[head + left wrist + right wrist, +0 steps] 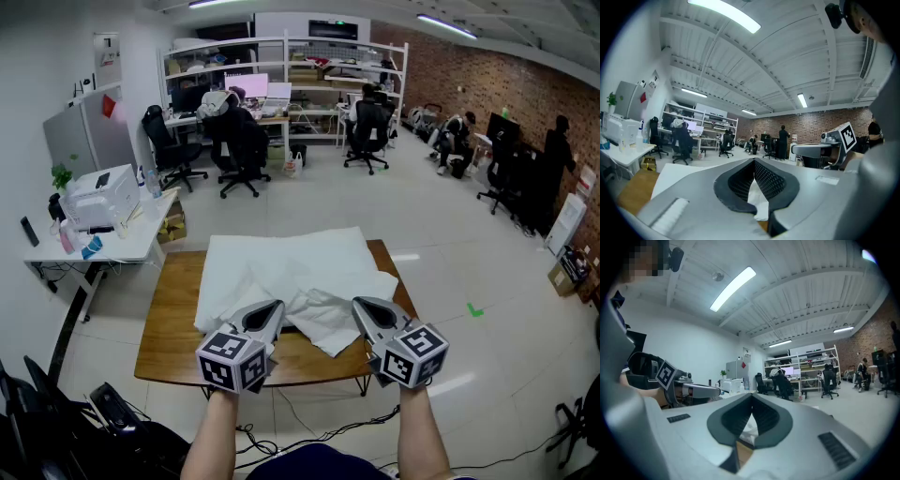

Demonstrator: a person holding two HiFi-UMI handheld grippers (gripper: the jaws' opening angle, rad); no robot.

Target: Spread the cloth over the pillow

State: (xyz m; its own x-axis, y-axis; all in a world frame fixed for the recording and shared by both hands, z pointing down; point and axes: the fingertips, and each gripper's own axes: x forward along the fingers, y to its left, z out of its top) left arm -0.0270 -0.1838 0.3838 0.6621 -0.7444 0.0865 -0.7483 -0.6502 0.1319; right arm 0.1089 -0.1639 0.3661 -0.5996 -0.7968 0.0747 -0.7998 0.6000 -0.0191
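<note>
A wooden table (pixel 173 319) carries a flat white pillow (pixel 281 255) with a crumpled white cloth (pixel 330 314) lying over its near right part. My left gripper (pixel 275 307) hovers at the near edge of the pillow, jaws shut with nothing between them. My right gripper (pixel 359 303) hovers over the crumpled cloth, also shut and empty. In the left gripper view the shut jaws (pixel 753 162) frame a bit of white cloth (pixel 758 200) below them, and the right gripper (pixel 820 150) shows alongside. The right gripper view shows its shut jaws (pixel 751 397), cloth (pixel 746 429) underneath and the left gripper (pixel 689 390).
A white side table (pixel 131 246) with a printer (pixel 97 196) stands left of the wooden table. Cables and dark gear (pixel 112 412) lie on the floor at my near left. Office chairs (pixel 239 150), desks and shelving fill the back of the room, with people along the brick wall.
</note>
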